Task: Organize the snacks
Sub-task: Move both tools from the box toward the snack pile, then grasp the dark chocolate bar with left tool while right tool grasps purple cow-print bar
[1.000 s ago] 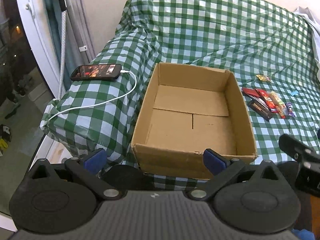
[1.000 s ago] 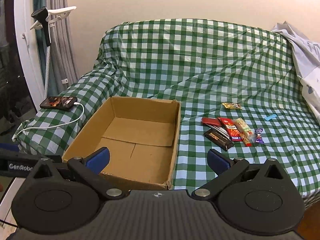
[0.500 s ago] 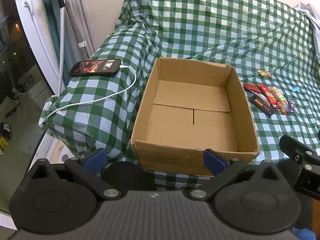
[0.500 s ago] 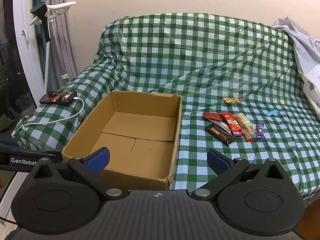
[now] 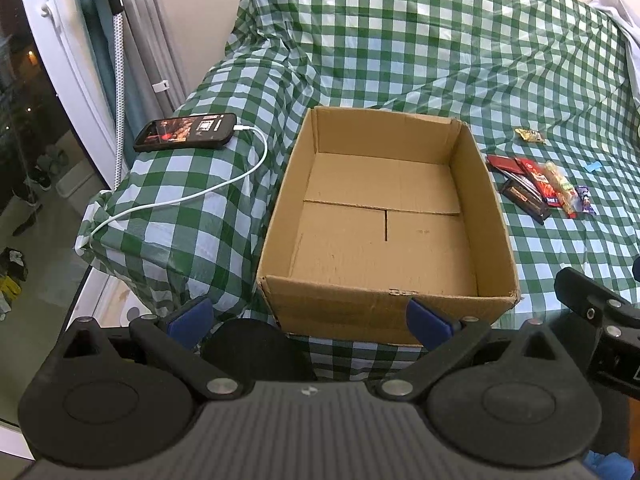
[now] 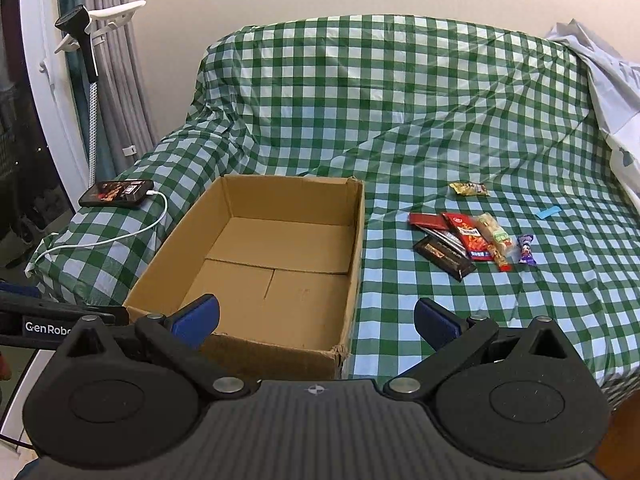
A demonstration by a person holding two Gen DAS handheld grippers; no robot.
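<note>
An open, empty cardboard box [image 5: 386, 216] [image 6: 264, 264] sits on a green checked cover. Right of it lies a cluster of snack packets [image 5: 536, 188] [image 6: 468, 240]: dark bars, a red packet, a pale wafer and a small purple sweet. A yellow packet [image 6: 469, 189] [image 5: 530, 135] lies apart behind them. My left gripper [image 5: 310, 316] is open and empty, just before the box's near wall. My right gripper [image 6: 316, 318] is open and empty, near the box's front right corner.
A phone [image 5: 186, 131] [image 6: 116, 193] with a white charging cable [image 5: 192, 196] lies on the covered armrest left of the box. A small blue scrap [image 6: 548, 212] lies far right. Curtains and a window frame [image 5: 60, 80] stand at the left.
Both grippers have moved slightly forward and up toward the couch; the box and snacks look a little nearer. Nothing was taken hold of.
</note>
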